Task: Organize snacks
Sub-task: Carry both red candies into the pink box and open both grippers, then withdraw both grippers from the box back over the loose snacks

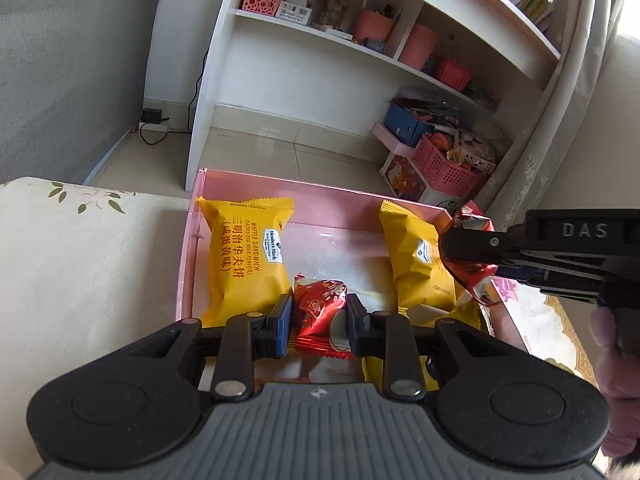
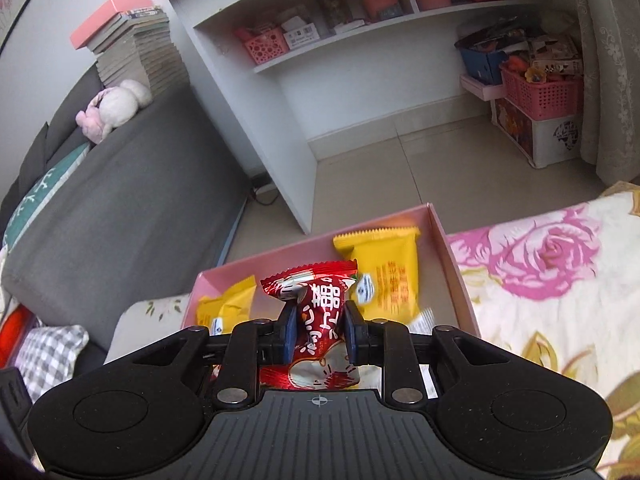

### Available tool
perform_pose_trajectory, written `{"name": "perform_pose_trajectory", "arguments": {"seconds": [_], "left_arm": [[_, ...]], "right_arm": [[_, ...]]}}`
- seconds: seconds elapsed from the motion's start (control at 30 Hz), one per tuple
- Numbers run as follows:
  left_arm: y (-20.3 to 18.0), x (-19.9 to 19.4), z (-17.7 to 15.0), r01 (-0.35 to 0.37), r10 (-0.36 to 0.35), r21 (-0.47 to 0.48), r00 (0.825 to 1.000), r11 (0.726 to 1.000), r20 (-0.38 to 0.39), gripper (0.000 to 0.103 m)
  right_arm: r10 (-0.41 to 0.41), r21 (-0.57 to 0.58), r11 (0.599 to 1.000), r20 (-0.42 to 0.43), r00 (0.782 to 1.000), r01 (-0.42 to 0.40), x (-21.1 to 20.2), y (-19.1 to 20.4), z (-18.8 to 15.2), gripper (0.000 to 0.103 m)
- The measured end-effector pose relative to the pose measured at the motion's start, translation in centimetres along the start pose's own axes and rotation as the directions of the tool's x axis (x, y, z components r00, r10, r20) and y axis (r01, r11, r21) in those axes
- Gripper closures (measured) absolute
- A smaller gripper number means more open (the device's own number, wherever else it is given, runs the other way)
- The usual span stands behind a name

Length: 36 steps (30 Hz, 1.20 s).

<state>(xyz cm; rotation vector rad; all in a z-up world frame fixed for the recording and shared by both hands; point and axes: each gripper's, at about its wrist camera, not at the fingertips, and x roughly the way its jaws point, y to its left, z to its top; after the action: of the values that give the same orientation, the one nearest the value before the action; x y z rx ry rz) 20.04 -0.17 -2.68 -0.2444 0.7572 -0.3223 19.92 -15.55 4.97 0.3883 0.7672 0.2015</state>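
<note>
Grippers both carry a red snack over a pink box (image 1: 192,240) that sits on a flower-print cloth (image 2: 540,280).

Seen from the left wrist, the left gripper (image 1: 318,320) tilts downward over the near end of the box, its blue pads (image 1: 282,326) pinching a red packet (image 1: 318,312) from both sides. The packet hangs crumpled between them, just above the box floor. To its left a yellow wafer pack (image 1: 246,260) lies along the left wall, and a second yellow pack (image 1: 416,264) lies toward the right wall.

The right gripper (image 1: 468,248) comes in from the right edge of that view, roughly level, its black jaws pressed onto another red packet (image 1: 478,252) held over the right rim, in front of the second yellow pack. Part of a hand (image 1: 616,380) shows below it at the right edge.

In the right wrist view, the right gripper (image 2: 318,332) also points down at the box (image 2: 452,248), and its pads (image 2: 290,330) squeeze the red packet (image 2: 316,316) around its waist, so its printed upper end fans out above them. Beyond it lie the yellow pack (image 2: 384,276) by the right wall and the other pack (image 2: 228,306) at the left.

Behind the box are tiled floor, a white shelf unit (image 1: 320,60) and a grey sofa (image 2: 120,200).
</note>
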Motion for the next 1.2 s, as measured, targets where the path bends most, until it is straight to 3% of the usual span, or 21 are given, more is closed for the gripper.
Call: {"name": "perform_pose_trajectory", "arguments": {"seconds": [0.2,0.33,0.53,0.7,0.9,1.2], "left_arm": [[-0.1,0.1,-0.2,0.048,-0.048,0.009,0.999,0.999,0.016,0.075],[-0.5,-0.1,-0.1,0.059,-0.06,0.041,0.998,0.997,0.017,0.066],[-1.3,-1.0,-0.2,0.057,-0.058,0.044,0.998,0.997,0.015,0.049],[-2.6,-2.8,-0.3,0.052,-0.054,0.074,0.998,0.996,0.025,0.026],[-4.0,-5.4,-0.7,0.045,-0.047,0.121,0.999,0.992,0.012,0.009],[-4.1,-9.8,-2.7,0.003,-0.002,0.16,1.0,0.987,-0.003,0.001]], "right_arm": [[0.029,0.026,0.999,0.009,1.0,-0.029,0.9,-0.7,-0.2,0.073],[0.035,0.041,0.999,0.016,0.999,-0.036,0.4,-1.1,-0.6,0.049],[0.025,0.051,0.998,0.021,0.999,-0.026,-1.7,-1.5,-1.0,0.027],[0.025,0.042,0.999,0.037,0.999,-0.027,-4.8,-1.5,-1.3,0.014],[0.017,0.032,0.999,0.06,0.998,-0.019,-9.0,-1.0,-2.1,0.005],[-0.023,0.02,1.0,0.049,0.999,0.022,-12.8,-0.6,-4.7,0.004]]}}
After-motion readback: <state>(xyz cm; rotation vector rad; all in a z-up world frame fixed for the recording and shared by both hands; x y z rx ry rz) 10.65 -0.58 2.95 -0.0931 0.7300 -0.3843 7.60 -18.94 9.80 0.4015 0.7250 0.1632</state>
